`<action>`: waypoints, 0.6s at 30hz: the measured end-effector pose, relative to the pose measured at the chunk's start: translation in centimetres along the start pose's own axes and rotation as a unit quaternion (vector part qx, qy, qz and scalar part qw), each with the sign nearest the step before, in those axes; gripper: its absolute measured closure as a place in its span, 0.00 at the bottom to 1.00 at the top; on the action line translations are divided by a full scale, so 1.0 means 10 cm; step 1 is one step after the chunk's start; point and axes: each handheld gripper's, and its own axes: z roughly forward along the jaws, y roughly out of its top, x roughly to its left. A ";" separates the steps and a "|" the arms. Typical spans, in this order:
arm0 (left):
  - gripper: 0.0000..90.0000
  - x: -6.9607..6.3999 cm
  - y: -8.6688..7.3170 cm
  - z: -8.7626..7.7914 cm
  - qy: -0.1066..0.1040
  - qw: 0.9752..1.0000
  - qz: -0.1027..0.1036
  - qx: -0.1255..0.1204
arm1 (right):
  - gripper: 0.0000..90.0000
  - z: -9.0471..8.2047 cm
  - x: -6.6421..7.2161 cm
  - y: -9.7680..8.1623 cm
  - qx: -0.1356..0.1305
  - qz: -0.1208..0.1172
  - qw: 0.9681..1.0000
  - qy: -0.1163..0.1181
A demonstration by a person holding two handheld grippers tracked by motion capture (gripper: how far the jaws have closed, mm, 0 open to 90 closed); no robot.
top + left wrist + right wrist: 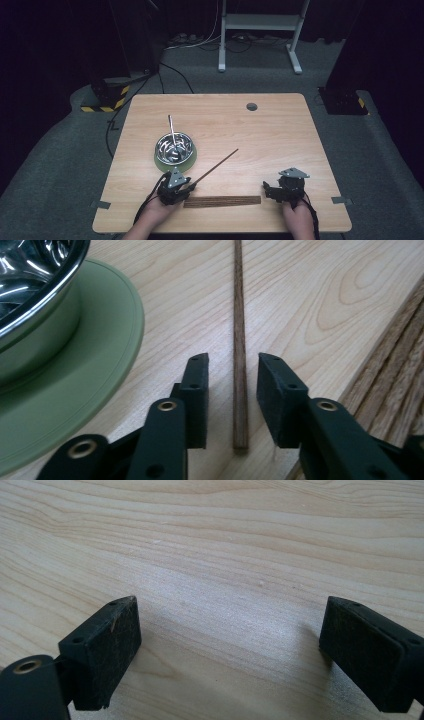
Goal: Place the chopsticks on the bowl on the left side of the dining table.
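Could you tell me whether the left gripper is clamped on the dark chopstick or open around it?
Open. In the left gripper view the chopstick lies between the left gripper pads, with pale table showing on both sides.

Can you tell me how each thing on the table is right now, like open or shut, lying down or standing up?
Left gripper: open, jaws either side of the dark stick, not pressing it.
Dark stick: lying flat on the table.
Right gripper: wide open, nothing between its jaws.
Bundle of sticks: lying flat in a row.
Metal bowl: upright on the green plate.
Metal rod: leaning in the bowl.
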 end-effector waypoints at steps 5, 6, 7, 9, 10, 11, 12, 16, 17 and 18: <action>0.79 0.01 0.00 -0.01 -0.007 1.000 0.000 0.000 | 0.10 0.00 0.00 0.00 0.001 0.000 1.000 0.002; 0.82 0.01 0.00 -0.01 -0.004 1.000 -0.002 0.000 | 0.10 0.00 0.00 0.00 0.002 0.000 1.000 0.003; 0.83 0.01 -0.01 -0.01 -0.003 1.000 -0.004 -0.001 | 0.10 0.00 0.01 0.00 -0.002 0.000 1.000 0.000; 0.85 0.00 -0.01 -0.01 -0.001 1.000 -0.004 -0.001 | 0.10 0.00 0.01 0.00 0.004 0.001 1.000 0.005; 0.88 0.00 -0.01 -0.01 0.000 1.000 -0.004 -0.001 | 0.10 0.01 0.01 0.00 -0.003 -0.002 1.000 0.000; 0.89 0.00 -0.01 -0.01 0.000 1.000 -0.007 -0.001 | 0.10 0.01 0.01 0.00 -0.004 -0.004 1.000 0.000; 0.91 0.00 -0.01 -0.01 0.003 1.000 -0.009 -0.001 | 0.10 0.01 0.01 0.00 -0.004 -0.004 1.000 0.000; 0.92 -0.01 -0.01 -0.01 0.007 1.000 -0.002 -0.001 | 0.10 0.00 0.02 0.00 -0.002 -0.005 1.000 0.002; 0.92 -0.01 -0.01 -0.01 0.009 1.000 -0.001 0.000 | 0.10 0.00 0.02 0.00 0.001 -0.005 1.000 0.006; 0.92 -0.01 -0.01 -0.01 0.007 1.000 -0.001 0.000 | 0.10 0.00 0.02 -0.01 -0.002 -0.007 1.000 0.007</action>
